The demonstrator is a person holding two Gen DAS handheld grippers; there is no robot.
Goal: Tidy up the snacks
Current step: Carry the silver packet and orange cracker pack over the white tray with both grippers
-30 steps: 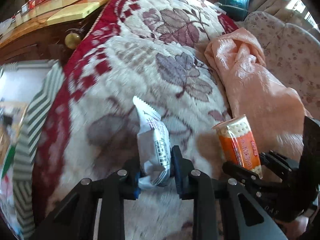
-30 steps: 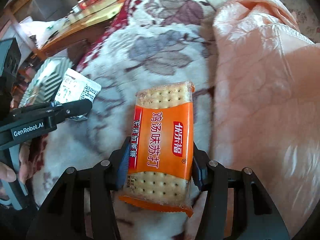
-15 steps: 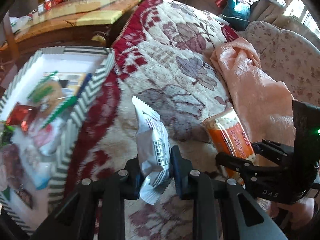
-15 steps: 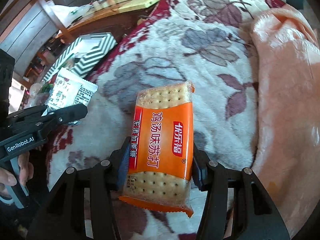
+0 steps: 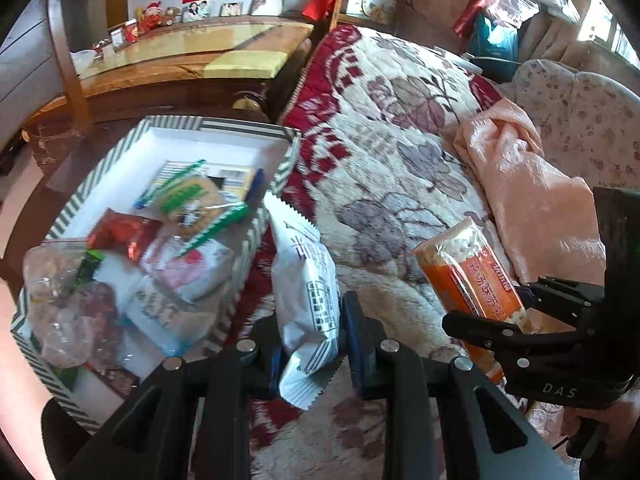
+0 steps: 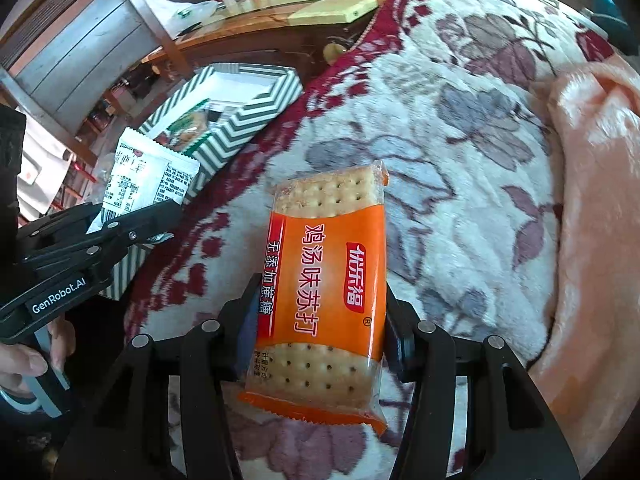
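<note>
The left tool (image 5: 310,344) is pinching a white crinkle-edged plastic snack packet with dark print (image 5: 306,300), its blue pads pressed on the packet's lower half while the upper, serrated end stands up and leans toward the box. The right tool (image 6: 318,336) is pinching an orange plastic packet of pale soda crackers (image 6: 324,300) across its width; the packet stands nearly upright between the fingers, its clear ends showing the dotted crackers.

Both packets are held in the air over a plush cream bed cover with red border and grey-purple leaf pattern (image 5: 400,168). In the left wrist view the right tool and its cracker packet sit to the right, near a crumpled peach satin cloth (image 5: 532,200) that lies along the bed cover's right side.

A rectangular cardboard box with green-and-white chevron striped walls and white inside (image 5: 256,236) stands just off the bed cover's left edge, below it. The white packet is just beside the box's near right wall, not over its opening. Inside the box lie several snacks: a green-and-clear wrapped round biscuit packet (image 5: 192,196), a red foil packet (image 5: 120,236), a pink-and-white packet (image 5: 192,272) and a clear plastic bag of reddish pieces (image 5: 68,308).

Behind the box stands a wooden cabinet with a glossy yellow-brown top (image 5: 192,64).
</note>
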